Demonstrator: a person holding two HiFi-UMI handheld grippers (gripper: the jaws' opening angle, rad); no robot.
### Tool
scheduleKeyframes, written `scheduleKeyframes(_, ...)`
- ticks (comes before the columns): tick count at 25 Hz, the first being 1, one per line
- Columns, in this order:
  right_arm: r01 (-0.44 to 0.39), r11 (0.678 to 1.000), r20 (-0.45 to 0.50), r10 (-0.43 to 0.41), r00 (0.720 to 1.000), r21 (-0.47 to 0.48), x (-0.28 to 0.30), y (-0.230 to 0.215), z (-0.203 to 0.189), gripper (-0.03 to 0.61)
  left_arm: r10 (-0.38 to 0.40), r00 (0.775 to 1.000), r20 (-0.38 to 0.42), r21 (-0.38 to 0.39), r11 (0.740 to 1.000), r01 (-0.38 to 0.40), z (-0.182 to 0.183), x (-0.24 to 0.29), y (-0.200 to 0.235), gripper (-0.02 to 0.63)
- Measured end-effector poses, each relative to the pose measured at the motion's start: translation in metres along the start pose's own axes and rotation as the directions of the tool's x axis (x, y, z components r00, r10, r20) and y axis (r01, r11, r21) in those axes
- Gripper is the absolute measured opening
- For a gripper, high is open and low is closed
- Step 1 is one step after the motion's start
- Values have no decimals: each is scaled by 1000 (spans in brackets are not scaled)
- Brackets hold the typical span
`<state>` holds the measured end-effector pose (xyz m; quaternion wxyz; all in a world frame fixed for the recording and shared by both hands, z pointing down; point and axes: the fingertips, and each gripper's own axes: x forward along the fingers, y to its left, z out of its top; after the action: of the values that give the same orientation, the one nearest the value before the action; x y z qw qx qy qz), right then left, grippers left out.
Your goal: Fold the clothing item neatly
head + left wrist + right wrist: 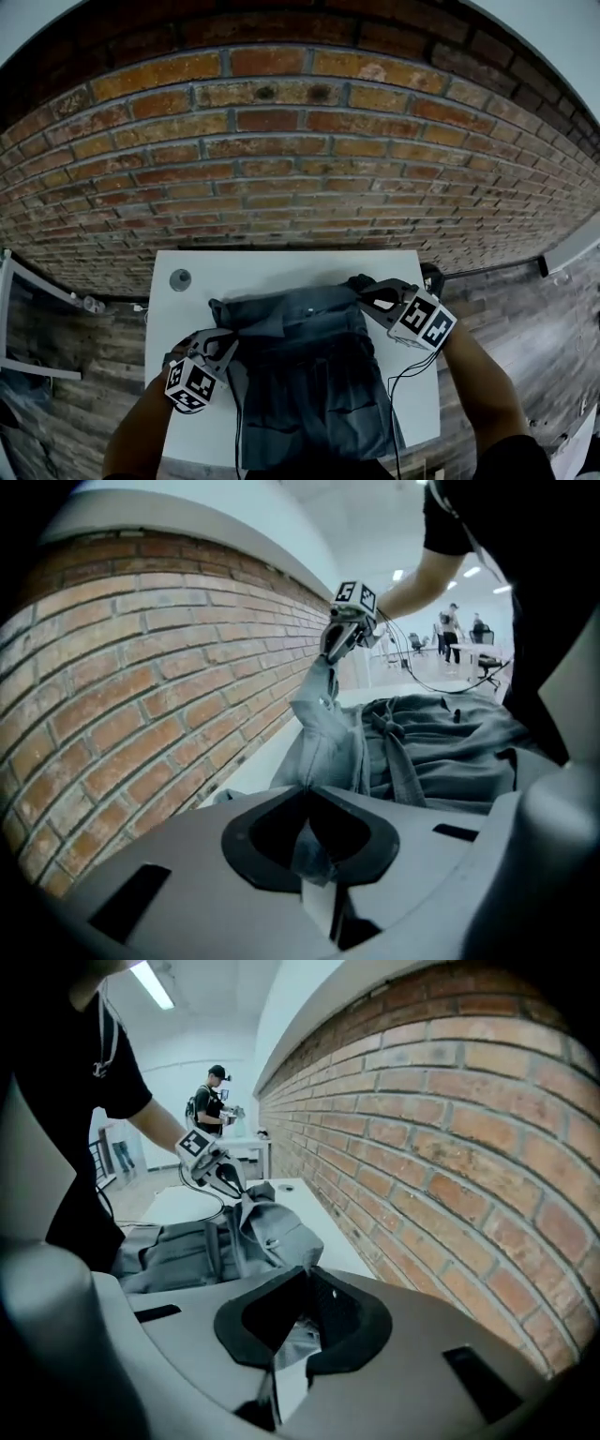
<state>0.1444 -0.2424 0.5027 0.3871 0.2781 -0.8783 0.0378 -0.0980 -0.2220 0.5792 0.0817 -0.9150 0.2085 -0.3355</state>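
Observation:
A grey garment (309,375) lies crumpled on the white table (281,267), with its near end hanging over the front edge. My left gripper (218,323) is shut on the garment's far left corner, and cloth (314,850) shows pinched between its jaws. My right gripper (364,289) is shut on the far right corner and holds it lifted off the table. From the left gripper view the right gripper (333,649) holds a peak of fabric up. In the right gripper view, cloth (298,1340) sits in the jaws and the left gripper (225,1177) is beyond the garment (272,1232).
A brick wall (300,141) runs along the table's far edge. A small round grey disc (180,278) sits at the table's far left corner. A black cable (412,370) trails from the right gripper across the table's right side. People stand far off in the room (214,1101).

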Motion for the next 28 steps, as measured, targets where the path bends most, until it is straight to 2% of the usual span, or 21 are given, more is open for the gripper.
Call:
scheduleKeyframes(2, 43, 999, 27, -43, 999, -16, -11, 24, -7, 21, 10, 1000, -3, 100, 995, -9, 2, -7, -9, 18)
scheduleKeyframes(5, 101, 994, 7, -101, 995, -46, -13, 53, -32, 23, -3, 999, -45, 269, 963, 15, -11, -9, -28, 18)
scheduleKeyframes(7, 123, 992, -46, -124, 991, -33, -6, 61, -58, 23, -7, 997, -80, 322, 946, 33, -23, -5, -37, 18)
scheduleKeyframes(8, 121, 993, -72, -121, 990, -8, -3, 63, -71, 23, -2, 996, -95, 320, 947, 32, -28, -3, -38, 18)
scheduleKeyframes(9, 112, 993, -92, -109, 990, 25, -1, 66, -82, 25, 3, 994, -108, 299, 954, 29, -32, -2, -38, 18)
scheduleKeyframes(11, 82, 993, -122, -70, 990, 89, 0, 74, -97, 97, -6, 992, -126, 221, 975, 34, -37, -3, -36, 23)
scheduleKeyframes(13, 62, 988, -136, -43, 990, 138, -5, 80, -105, 121, -47, 990, -134, 121, 991, 64, -41, -8, -37, 88)
scheduleKeyframes(15, 76, 975, -114, -53, 992, 210, -13, 77, -105, 121, -69, 988, -135, 30, 997, 73, -47, -18, -33, 162)
scheduleKeyframes(18, 116, 915, -6, -123, 992, 387, -20, 54, -85, 121, -15, 994, -109, -143, 990, -1, -55, -40, -10, 189)
scheduleKeyframes(20, 134, 868, 40, -174, 984, 479, -14, 39, -73, 121, 40, 997, -60, -258, 965, -54, -43, -56, 2, 189)
scheduleKeyframes(21, 143, 852, 44, -191, 981, 504, -7, 33, -70, 121, 60, 998, -30, -287, 956, -66, -30, -59, 3, 187)
scheduleKeyframes(23, 165, 839, 13, -201, 979, 518, 11, 24, -73, 121, 68, 997, 26, -288, 956, -58, 5, -49, -5, 187)
scheduleKeyframes(25, 175, 843, -42, -179, 983, 509, 28, 23, -81, 121, 40, 997, 62, -264, 964, -22, 39, -20, -23, 187)
scheduleKeyframes(27, 180, 846, -96, -153, 984, 502, 39, 27, -91, 121, -11, 999, 39, -244, 970, 21, 52, 18, -44, 187)
scheduleKeyframes(28, 188, 845, -122, -146, 982, 501, 43, 28, -97, 121, -36, 999, -3, -231, 972, 35, 45, 35, -52, 187)
